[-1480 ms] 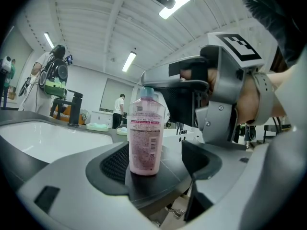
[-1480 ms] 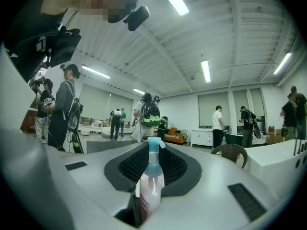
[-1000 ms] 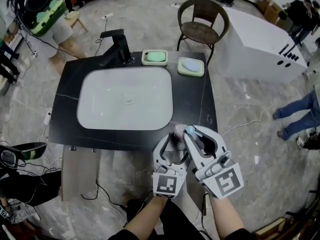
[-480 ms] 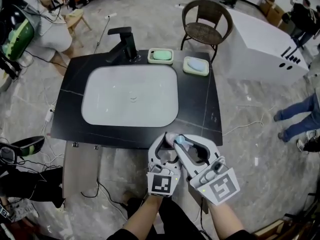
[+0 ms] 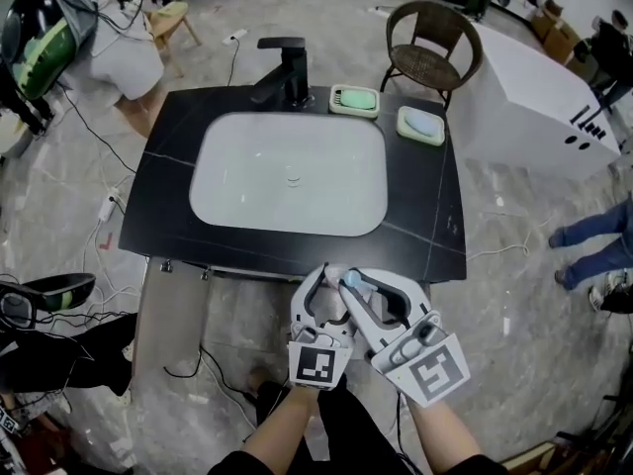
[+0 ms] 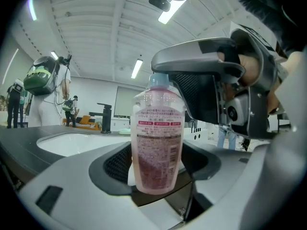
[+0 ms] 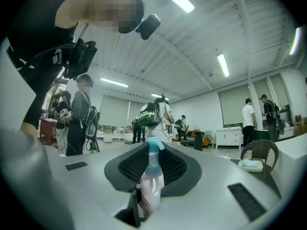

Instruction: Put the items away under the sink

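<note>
A clear bottle of pink liquid with a light-blue cap (image 5: 348, 280) hangs upright in front of the black sink counter (image 5: 435, 216). Both grippers are closed on it. My left gripper (image 5: 331, 277) holds its lower body; in the left gripper view the bottle (image 6: 158, 143) stands label-forward between the grey jaws, with the right gripper's jaw (image 6: 201, 61) reaching over its cap. My right gripper (image 5: 354, 283) grips it from the right; in the right gripper view the bottle (image 7: 151, 181) shows edge-on between the dark pads. The white basin (image 5: 292, 171) is empty.
A black faucet (image 5: 282, 67) and two green soap dishes (image 5: 354, 99) (image 5: 420, 125) sit at the counter's far side. A wicker chair (image 5: 435, 38) and a white box (image 5: 534, 97) stand behind. A grey panel (image 5: 163, 315) and cables lie below the counter's front left. People stand around.
Both grippers have drawn back together with the bottle from over the counter's front edge to a spot in front of it. The counter now lies farther off in the head view.
</note>
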`<state>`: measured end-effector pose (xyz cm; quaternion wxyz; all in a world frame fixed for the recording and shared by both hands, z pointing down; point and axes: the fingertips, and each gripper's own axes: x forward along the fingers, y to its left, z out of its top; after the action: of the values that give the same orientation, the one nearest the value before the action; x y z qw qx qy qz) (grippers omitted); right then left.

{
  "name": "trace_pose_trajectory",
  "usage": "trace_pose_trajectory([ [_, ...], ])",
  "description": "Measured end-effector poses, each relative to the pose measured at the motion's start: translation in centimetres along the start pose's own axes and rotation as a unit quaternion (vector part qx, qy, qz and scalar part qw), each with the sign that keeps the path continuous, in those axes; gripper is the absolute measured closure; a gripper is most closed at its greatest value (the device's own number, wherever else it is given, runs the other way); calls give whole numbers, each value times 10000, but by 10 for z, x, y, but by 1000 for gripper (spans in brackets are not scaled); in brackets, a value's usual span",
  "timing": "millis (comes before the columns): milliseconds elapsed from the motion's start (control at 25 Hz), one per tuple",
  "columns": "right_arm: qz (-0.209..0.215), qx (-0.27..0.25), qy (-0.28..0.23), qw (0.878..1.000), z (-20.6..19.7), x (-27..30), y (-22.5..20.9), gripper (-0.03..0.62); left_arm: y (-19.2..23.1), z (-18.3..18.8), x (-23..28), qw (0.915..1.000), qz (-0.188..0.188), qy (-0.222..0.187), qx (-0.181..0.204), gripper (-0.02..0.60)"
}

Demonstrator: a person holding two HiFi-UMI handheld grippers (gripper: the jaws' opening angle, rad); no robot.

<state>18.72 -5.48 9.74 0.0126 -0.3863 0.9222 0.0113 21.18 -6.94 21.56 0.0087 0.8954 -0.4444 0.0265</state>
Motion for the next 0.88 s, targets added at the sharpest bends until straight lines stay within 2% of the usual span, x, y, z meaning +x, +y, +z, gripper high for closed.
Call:
trace_pose_trajectory([
  [400, 331, 72, -16, 9994, -2, 45, 70, 522, 56, -1, -61, 9996, 254, -35, 93, 261],
  [880, 488, 212, 233, 9983, -44, 92, 143, 522, 113, -47, -127, 9987, 385, 303, -163, 261],
])
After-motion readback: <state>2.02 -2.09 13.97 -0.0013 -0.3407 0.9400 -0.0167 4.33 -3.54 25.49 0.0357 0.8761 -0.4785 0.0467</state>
